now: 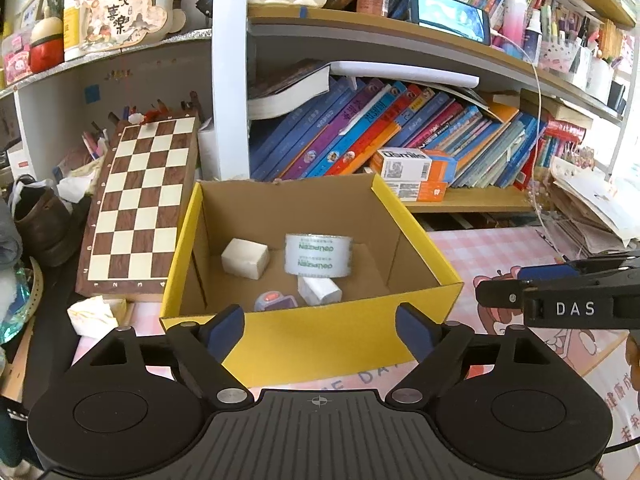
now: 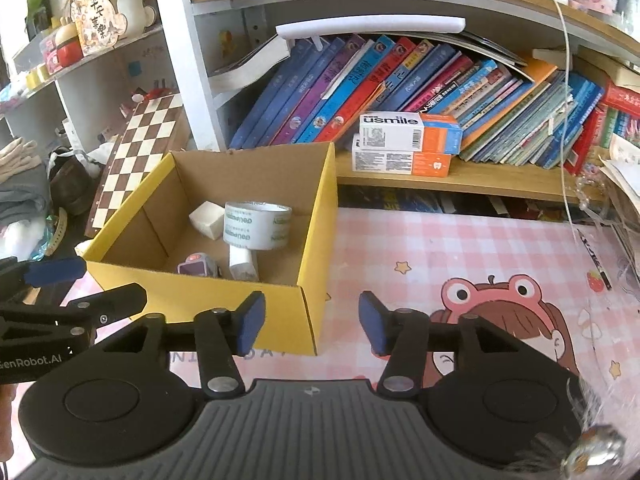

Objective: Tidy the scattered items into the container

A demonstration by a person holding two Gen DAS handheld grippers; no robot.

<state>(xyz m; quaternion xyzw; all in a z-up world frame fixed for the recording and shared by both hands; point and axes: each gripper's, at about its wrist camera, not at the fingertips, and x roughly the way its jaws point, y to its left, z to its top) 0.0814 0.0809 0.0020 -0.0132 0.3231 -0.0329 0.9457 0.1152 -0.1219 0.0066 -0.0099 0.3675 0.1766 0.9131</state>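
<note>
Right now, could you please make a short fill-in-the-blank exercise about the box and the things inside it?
1. The outside of the cardboard box is coloured ____.
2. The tape roll lies ____ the box.
3. Both the left gripper and the right gripper are ____ and hold nothing.
4. Leaning beside the box is a brown and white ____.

Missing words: yellow; inside; open; chessboard
</note>
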